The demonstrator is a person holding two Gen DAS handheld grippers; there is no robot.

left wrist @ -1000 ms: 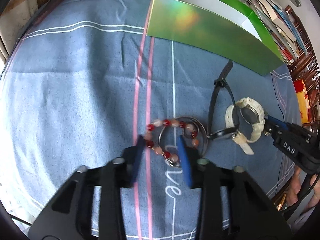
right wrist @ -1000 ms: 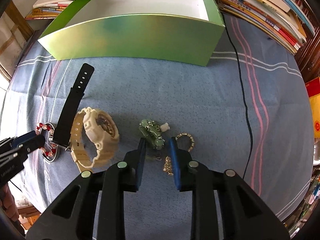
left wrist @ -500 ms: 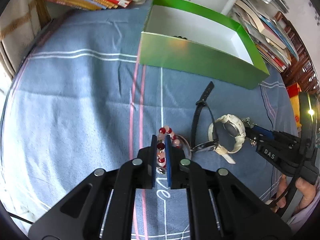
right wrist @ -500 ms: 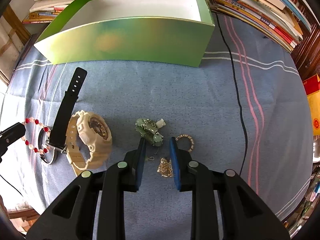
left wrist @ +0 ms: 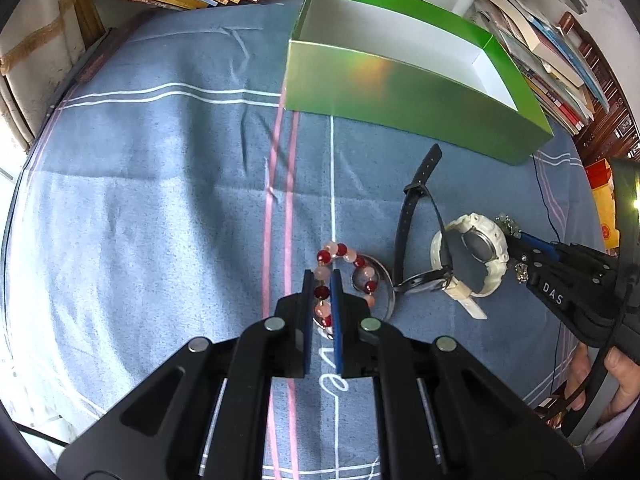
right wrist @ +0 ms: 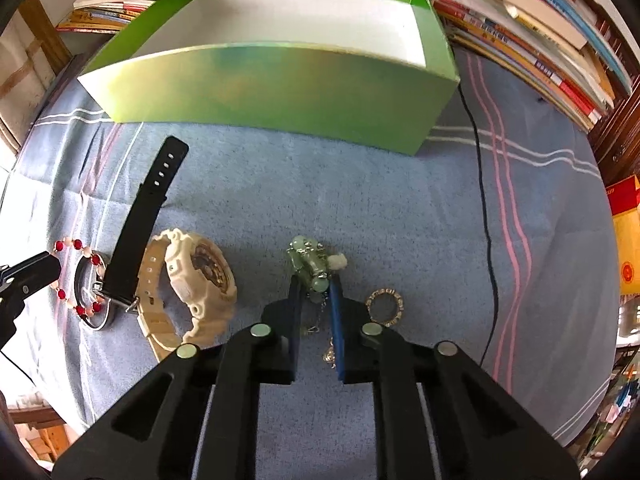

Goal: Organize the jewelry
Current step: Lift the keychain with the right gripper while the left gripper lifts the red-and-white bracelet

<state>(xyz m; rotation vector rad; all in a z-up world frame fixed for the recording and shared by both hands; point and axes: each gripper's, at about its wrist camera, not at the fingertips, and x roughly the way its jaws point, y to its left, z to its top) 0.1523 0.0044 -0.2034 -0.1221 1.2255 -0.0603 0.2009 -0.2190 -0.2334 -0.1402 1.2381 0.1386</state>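
My left gripper (left wrist: 321, 276) is shut on a red and pink bead bracelet (left wrist: 347, 258), held above the blue cloth over a silver bangle (left wrist: 386, 284). My right gripper (right wrist: 314, 282) is shut on a green jade bracelet (right wrist: 310, 262), a thin chain hanging from it. A cream watch (right wrist: 192, 280) and a black watch strap (right wrist: 144, 216) lie between the two grippers. A small gold ring (right wrist: 386, 306) lies right of the right gripper. The open green box (right wrist: 280, 76) stands at the back, white inside; it also shows in the left wrist view (left wrist: 400, 92).
A black cable (right wrist: 484, 208) runs across the cloth right of the box. Stacks of books (right wrist: 540, 40) line the back and right edges. A red and yellow box (right wrist: 624, 256) sits at the far right.
My left gripper closed on the bead bracelet and lifted it. My right gripper narrowed onto the jade bracelet and rose with it.
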